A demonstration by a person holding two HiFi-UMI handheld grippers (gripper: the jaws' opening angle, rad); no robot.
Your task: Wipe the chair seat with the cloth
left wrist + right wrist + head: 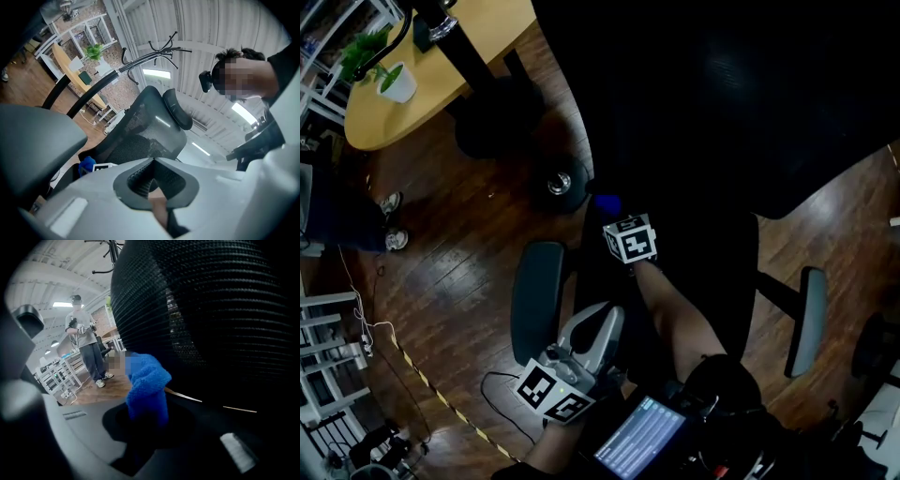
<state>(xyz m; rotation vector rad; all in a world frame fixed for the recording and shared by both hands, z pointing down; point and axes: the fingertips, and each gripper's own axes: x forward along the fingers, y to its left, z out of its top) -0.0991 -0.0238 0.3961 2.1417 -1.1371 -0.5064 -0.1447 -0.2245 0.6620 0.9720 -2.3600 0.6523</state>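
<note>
Lit screen [640,438] at the chest, nearest the lens. Left gripper [602,319] lies just beyond it, beside the left armrest [537,300]. Its jaws are together with nothing between them.

Right gripper [617,217] reaches over the chair seat [722,281], jaws clamped on the blue cloth [145,380]. The cloth hangs bunched at the seat's rear left, near the foot of the mesh backrest [211,310]. Contact with the seat: cannot tell (head view too dark).

Step judged: start of a wiping stroke. To do it well:
- lower until the cloth flattens on the seat
- grip firm
- draw back-to-front in overlapping passes
- jaw tips clear of the fabric
</note>
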